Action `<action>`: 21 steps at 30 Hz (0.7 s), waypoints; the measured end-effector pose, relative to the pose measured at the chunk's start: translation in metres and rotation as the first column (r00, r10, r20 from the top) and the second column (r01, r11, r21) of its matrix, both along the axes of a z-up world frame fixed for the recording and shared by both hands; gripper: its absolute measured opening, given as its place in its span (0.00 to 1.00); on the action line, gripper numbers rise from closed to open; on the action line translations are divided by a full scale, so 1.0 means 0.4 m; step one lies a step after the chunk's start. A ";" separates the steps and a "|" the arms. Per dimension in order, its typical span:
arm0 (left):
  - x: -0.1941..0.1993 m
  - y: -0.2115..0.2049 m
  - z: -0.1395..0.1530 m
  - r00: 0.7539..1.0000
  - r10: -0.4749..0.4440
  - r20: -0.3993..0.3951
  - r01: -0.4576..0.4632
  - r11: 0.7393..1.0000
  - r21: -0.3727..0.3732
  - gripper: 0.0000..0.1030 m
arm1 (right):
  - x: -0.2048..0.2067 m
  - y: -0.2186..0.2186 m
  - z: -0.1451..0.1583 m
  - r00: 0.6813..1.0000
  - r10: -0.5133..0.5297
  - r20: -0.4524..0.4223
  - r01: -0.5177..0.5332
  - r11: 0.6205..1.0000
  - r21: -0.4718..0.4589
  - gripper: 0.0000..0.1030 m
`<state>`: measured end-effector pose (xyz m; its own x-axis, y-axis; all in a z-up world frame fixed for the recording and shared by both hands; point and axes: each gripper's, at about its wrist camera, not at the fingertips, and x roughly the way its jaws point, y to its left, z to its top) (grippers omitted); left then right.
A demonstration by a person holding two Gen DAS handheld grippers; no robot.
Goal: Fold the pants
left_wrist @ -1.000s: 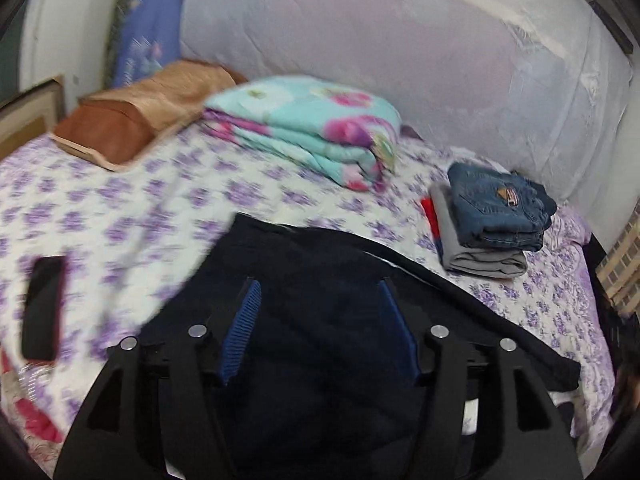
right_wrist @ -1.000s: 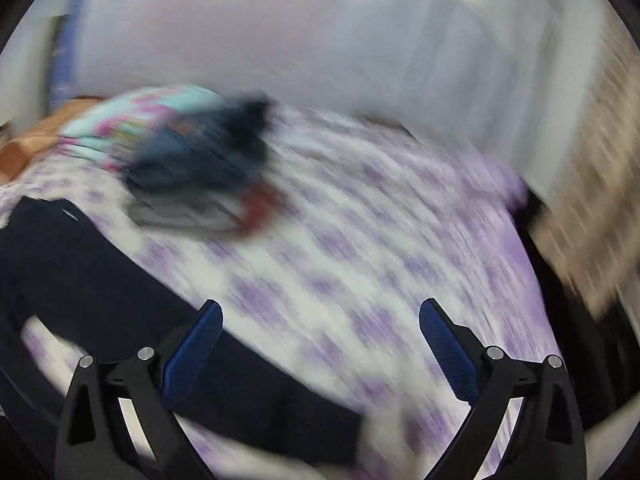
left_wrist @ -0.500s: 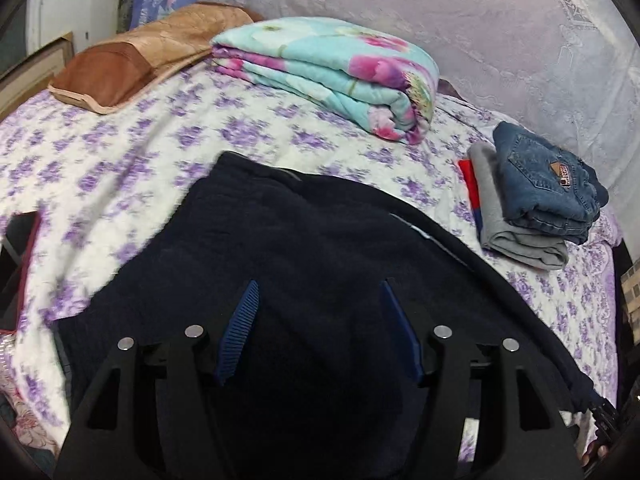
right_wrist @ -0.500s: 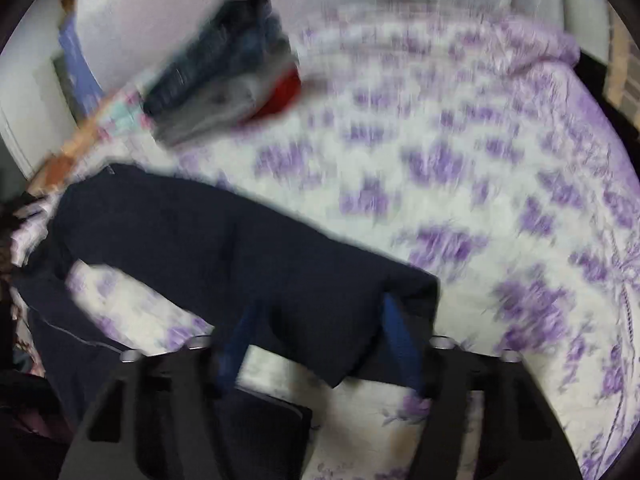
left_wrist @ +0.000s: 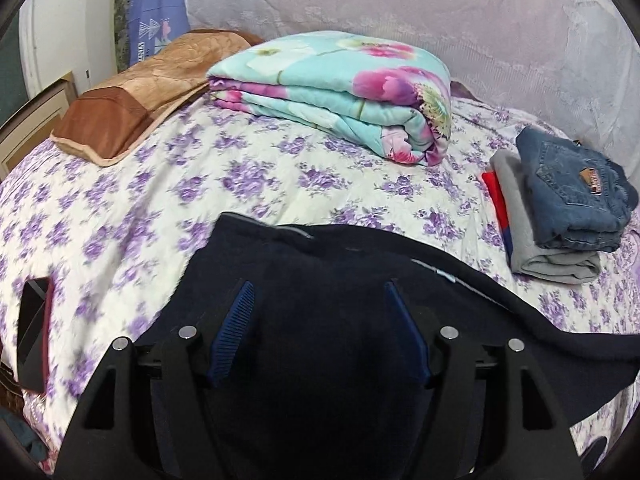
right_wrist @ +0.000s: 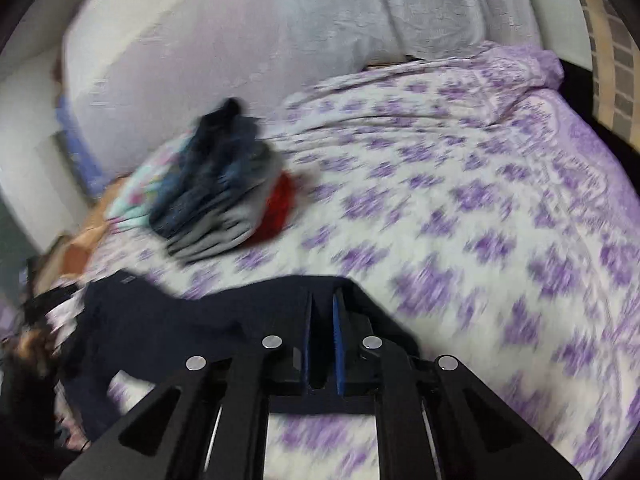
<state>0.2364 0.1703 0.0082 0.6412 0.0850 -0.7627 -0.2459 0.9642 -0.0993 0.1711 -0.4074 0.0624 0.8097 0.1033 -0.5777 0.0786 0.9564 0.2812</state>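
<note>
Dark navy pants [left_wrist: 320, 272] lie spread on the bed with the purple-flowered sheet [left_wrist: 200, 184]. My left gripper [left_wrist: 320, 300] is open, its blue pads over the waist part of the pants, holding nothing. In the right wrist view the pants [right_wrist: 168, 320] stretch from the left to a leg end under my right gripper [right_wrist: 322, 308]. The right gripper is shut on that leg end, with dark cloth between its blue pads. The right view is blurred by motion.
A folded floral quilt [left_wrist: 340, 92] and a brown pillow [left_wrist: 132, 92] lie at the back. A stack of folded jeans and grey and red clothes [left_wrist: 560, 216] sits at the right; it also shows in the right view [right_wrist: 224, 200]. A black phone [left_wrist: 34, 324] lies at the left edge.
My right gripper went from wide open to shut on the leg end of the pants. My left gripper stayed open over the pants, and its view shifted a little.
</note>
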 end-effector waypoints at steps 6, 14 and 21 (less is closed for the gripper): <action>0.027 -0.003 -0.020 1.000 0.003 -0.023 -0.004 1.000 -0.031 0.64 | 0.273 -0.131 -0.150 0.936 -0.267 -0.231 0.253 0.964 -0.087 0.13; 0.000 0.043 -0.008 1.000 0.027 -0.012 -0.026 0.998 0.056 0.74 | 0.161 -0.058 -0.156 0.979 -0.135 -0.156 0.125 0.990 -0.068 0.90; 0.059 0.067 -0.114 0.991 0.067 -0.115 -0.064 0.997 0.035 0.74 | 0.142 -0.008 -0.204 0.962 0.019 -0.272 -0.055 0.991 -0.125 0.13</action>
<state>0.2601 0.1972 -0.0374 0.5404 0.1487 -0.8282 -0.3169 0.9478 -0.0366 0.2277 -0.4105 -0.0194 0.6191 0.0396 -0.7843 0.0982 0.9870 0.1273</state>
